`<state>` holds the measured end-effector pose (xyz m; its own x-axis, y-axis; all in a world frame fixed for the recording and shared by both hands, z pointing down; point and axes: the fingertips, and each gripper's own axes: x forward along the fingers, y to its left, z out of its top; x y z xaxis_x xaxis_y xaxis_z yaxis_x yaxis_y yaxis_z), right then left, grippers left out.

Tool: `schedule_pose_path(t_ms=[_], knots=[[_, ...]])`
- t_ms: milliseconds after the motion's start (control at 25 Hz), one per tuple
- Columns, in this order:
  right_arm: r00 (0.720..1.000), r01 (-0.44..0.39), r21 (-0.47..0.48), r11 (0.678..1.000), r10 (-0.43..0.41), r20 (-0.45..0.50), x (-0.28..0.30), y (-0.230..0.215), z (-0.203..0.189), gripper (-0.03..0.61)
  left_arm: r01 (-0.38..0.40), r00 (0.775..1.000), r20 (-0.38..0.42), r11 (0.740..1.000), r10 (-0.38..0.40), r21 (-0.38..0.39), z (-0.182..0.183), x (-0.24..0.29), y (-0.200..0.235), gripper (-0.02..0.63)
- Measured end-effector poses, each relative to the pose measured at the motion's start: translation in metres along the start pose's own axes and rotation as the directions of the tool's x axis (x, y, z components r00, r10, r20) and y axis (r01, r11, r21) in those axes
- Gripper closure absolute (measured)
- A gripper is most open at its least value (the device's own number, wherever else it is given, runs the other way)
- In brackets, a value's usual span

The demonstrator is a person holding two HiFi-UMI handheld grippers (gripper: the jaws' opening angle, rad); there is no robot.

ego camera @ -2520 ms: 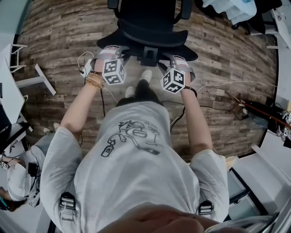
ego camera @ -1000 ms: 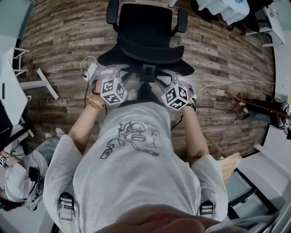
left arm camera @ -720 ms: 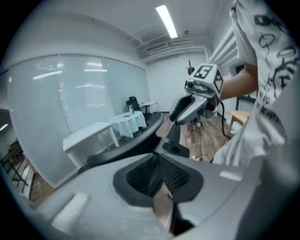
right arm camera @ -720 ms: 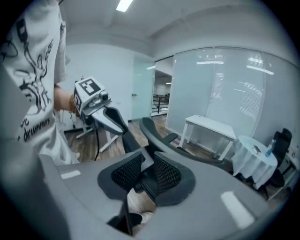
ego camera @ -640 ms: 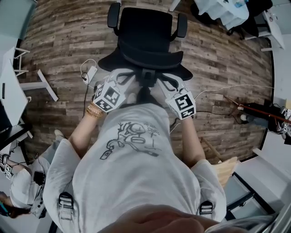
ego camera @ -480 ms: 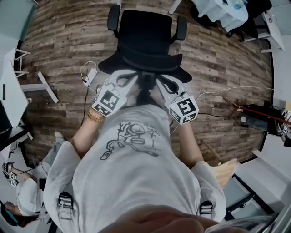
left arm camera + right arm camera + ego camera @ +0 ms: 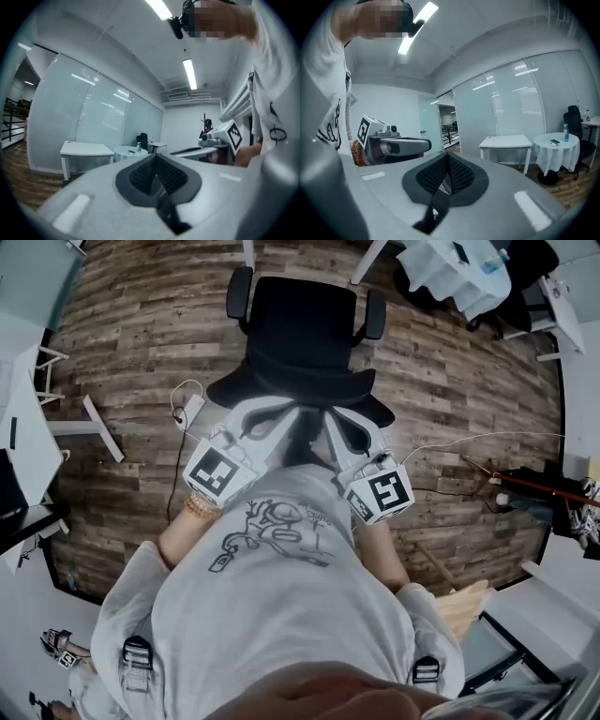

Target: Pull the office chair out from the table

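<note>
The wooden floor fills the head view, and the office chair stands on it at 12 o'clock from me, its backrest turned toward me and its seat and armrests pointing away. At the very top edge, at 11 and 1 o'clock, white legs show past the chair. I take them for the worktop's, and the chair sits apart from them with bare floor all round it.

My left tool is at the chair's 7 o'clock, raised in front of my chest. Its jaws are pressed together on nothing, and past them I see only the far room. My right tool is at the chair's 5 o'clock. Its jaws have just been closing and now meet, also with nothing between them. Neither tool touches the chair.

I judge the pull itself done and the chair let go, so this is the step of backing off. If more room is wanted, I must spread both tools, bring them back to the backrest and draw it toward 6 o'clock, minding the white cable on the floor at the chair's 8 o'clock.
</note>
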<state>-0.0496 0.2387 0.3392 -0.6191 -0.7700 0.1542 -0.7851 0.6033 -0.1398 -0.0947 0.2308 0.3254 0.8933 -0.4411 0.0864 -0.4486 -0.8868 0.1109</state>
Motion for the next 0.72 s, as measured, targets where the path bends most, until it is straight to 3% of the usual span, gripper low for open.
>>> schedule_pose_path(t_ms=[720], knots=[[1.000,0.006,-0.021,1.000,-0.005,0.025,0.004,0.010,0.018,0.572,0.010,1.000,0.000,1.000,-0.010,0.013,0.001,0.003,-0.003,0.612]])
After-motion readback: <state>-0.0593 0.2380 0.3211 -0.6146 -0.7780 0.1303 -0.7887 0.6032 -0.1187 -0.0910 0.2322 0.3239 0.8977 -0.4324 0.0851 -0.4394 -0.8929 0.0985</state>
